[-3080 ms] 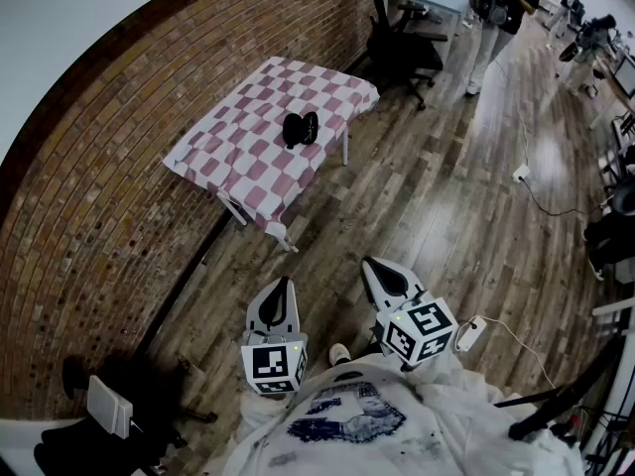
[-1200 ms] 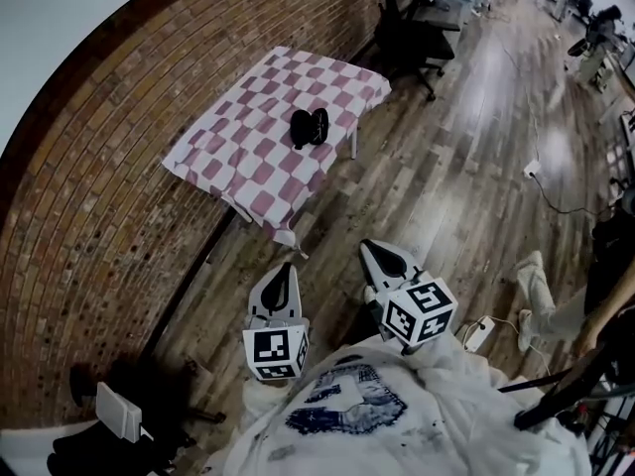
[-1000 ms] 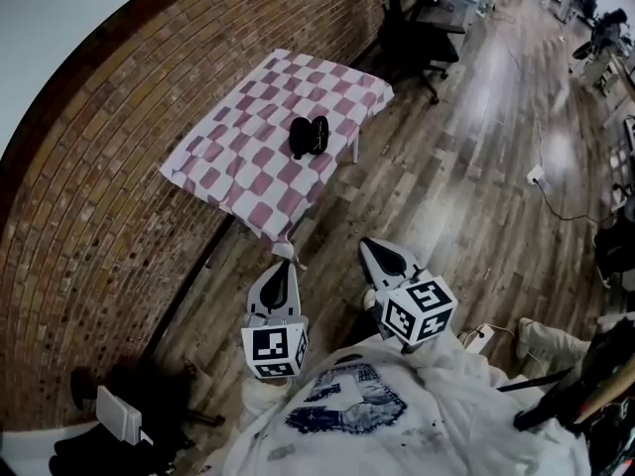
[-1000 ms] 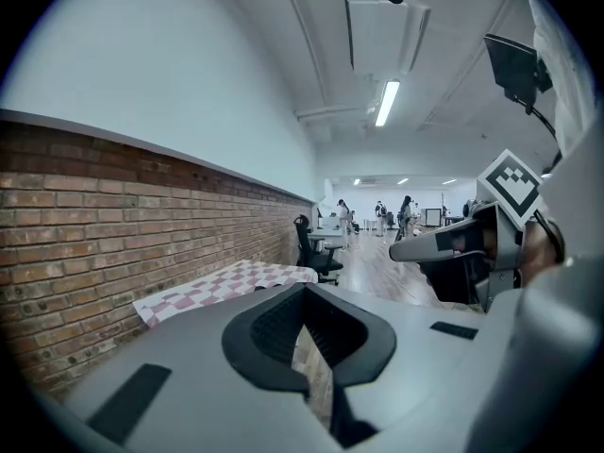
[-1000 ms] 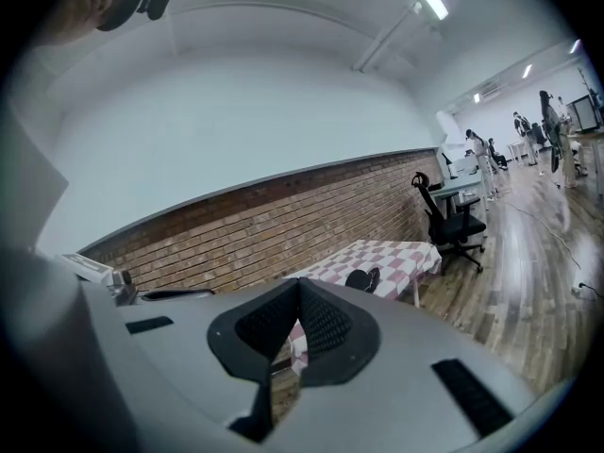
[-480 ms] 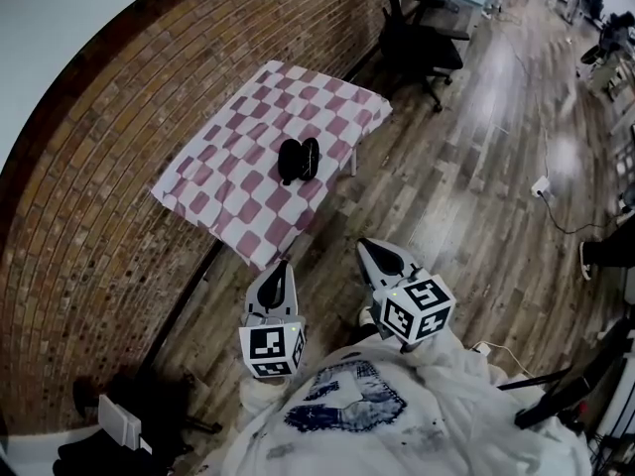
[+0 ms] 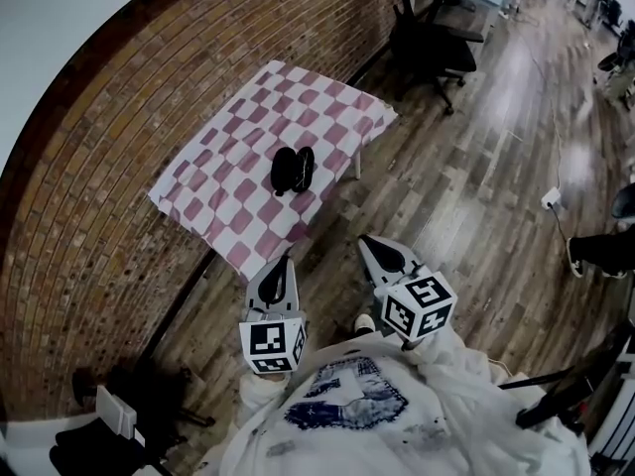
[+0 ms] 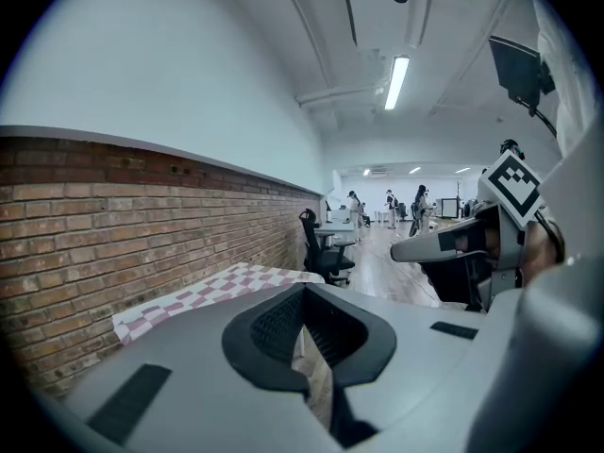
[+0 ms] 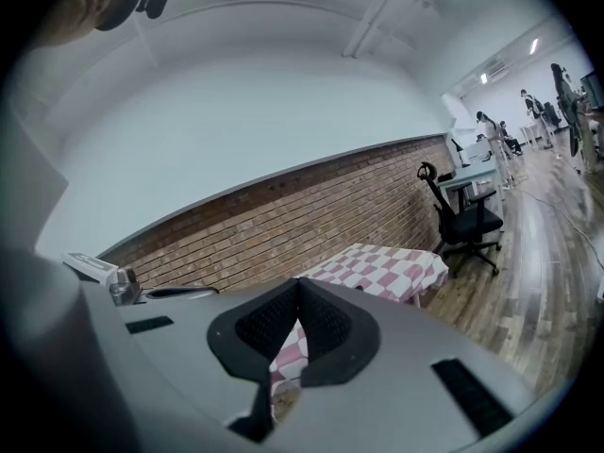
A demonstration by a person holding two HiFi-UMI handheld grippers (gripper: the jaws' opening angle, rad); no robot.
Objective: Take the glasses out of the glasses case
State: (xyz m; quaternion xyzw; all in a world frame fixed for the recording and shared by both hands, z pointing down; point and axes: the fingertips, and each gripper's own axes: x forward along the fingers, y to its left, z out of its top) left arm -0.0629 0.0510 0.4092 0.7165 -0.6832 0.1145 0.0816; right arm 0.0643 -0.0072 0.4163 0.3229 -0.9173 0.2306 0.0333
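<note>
Black glasses case (image 7: 293,170) on table (image 7: 223,181): likely rigid, light (glasses fragile) | hold: shell edge | left gripper (image 7: 284,266), right gripper (image 7: 372,248): clenched, empty

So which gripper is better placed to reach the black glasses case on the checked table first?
Probably the left gripper: in the head view it points almost straight at the glasses case, near the table edge. The right gripper is off to the side. Both are shut and empty.
</note>
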